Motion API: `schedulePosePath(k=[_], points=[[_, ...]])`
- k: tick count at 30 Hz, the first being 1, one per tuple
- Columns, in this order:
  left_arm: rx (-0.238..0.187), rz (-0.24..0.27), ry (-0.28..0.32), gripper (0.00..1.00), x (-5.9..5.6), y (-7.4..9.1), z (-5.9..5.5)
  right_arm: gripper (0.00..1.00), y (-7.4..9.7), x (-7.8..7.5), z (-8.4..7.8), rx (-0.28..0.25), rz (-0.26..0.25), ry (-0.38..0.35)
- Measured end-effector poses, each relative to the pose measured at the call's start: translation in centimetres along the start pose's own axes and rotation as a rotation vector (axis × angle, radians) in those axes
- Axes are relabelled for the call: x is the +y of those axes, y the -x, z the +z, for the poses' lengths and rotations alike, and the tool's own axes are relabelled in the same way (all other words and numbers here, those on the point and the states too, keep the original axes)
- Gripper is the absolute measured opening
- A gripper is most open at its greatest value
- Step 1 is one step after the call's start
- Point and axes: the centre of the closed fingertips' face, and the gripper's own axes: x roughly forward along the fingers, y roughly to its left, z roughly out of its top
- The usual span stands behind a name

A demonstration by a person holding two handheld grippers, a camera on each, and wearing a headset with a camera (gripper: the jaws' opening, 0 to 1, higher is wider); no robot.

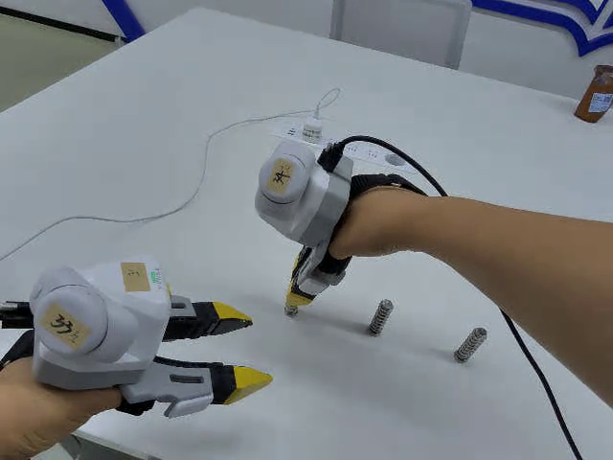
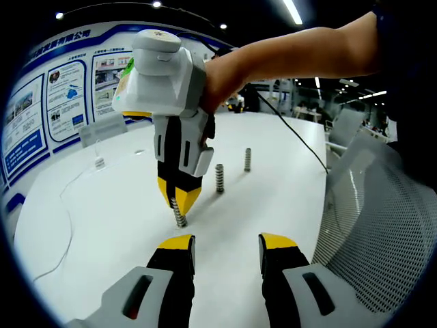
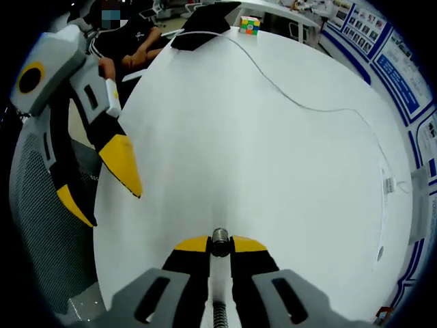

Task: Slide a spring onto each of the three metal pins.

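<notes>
Left gripper [image 1: 259, 351] held level, jaws apart, right gripper [image 1: 297, 299] pointing down, jaws clamped on spring [image 2: 179, 213]

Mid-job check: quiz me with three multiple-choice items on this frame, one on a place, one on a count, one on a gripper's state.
1. Where on the table is the brown jar? A) near edge B) middle C) far right.
2. How many springs stand free of both grippers? A) one B) two C) three.
3. The left gripper is: A) open, empty B) shut on a spring C) shut on the jar.
Answers: 1 C, it sits at the head view's far right edge; 2 B, two stand upright beside the right gripper, which is shut on a third spring; 3 A, its jaws stand apart with nothing between.
</notes>
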Motion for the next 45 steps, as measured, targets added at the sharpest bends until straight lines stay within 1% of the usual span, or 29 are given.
schedulePosePath(k=[4,6,11,18,22,24,28,32,36,38,39,45], points=[[0.001,0.002,-0.001,0.39,0.1,0.0,0.0,0.14,-0.2,0.1,-0.1,-0.006,0.002,0.002],[0.000,0.002,-0.001,0.39,0.1,0.0,0.0,0.16,-0.2,0.2,-0.1,-0.016,0.004,0.000],[0.000,0.005,-0.001,0.39,0.1,-0.1,0.1,0.18,0.1,-0.1,-0.4,-0.029,-0.008,-0.001],[-0.002,0.007,-0.002,0.39,0.2,-0.1,0.3,0.22,1.0,-0.1,-0.5,-0.074,-0.015,-0.020],[-0.005,0.010,0.001,0.40,0.3,-0.1,0.4,0.23,1.7,0.1,-1.1,-0.092,-0.027,-0.028],[-0.005,0.011,0.001,0.41,0.4,-0.2,0.4,0.26,2.1,0.2,-1.2,-0.109,-0.029,-0.035],[-0.002,0.008,-0.001,0.41,0.3,-0.3,0.6,0.27,2.8,0.2,-2.2,-0.132,-0.042,-0.059],[-0.004,0.007,-0.003,0.42,0.4,-0.5,0.9,0.30,3.4,0.2,-3.1,-0.171,-0.056,-0.085],[-0.004,0.006,-0.005,0.43,0.3,-0.6,1.1,0.32,3.8,0.0,-3.9,-0.189,-0.074,-0.096],[-0.003,0.005,-0.007,0.44,0.2,-0.7,1.3,0.33,4.2,0.0,-4.3,-0.208,-0.084,-0.102],[-0.004,0.004,-0.008,0.44,0.2,-0.8,1.3,0.34,4.1,-0.4,-4.5,-0.216,-0.089,-0.113],[-0.003,0.003,-0.006,0.45,0.1,-0.9,1.6,0.39,5.1,-0.8,-6.0,-0.255,-0.122,-0.150]])
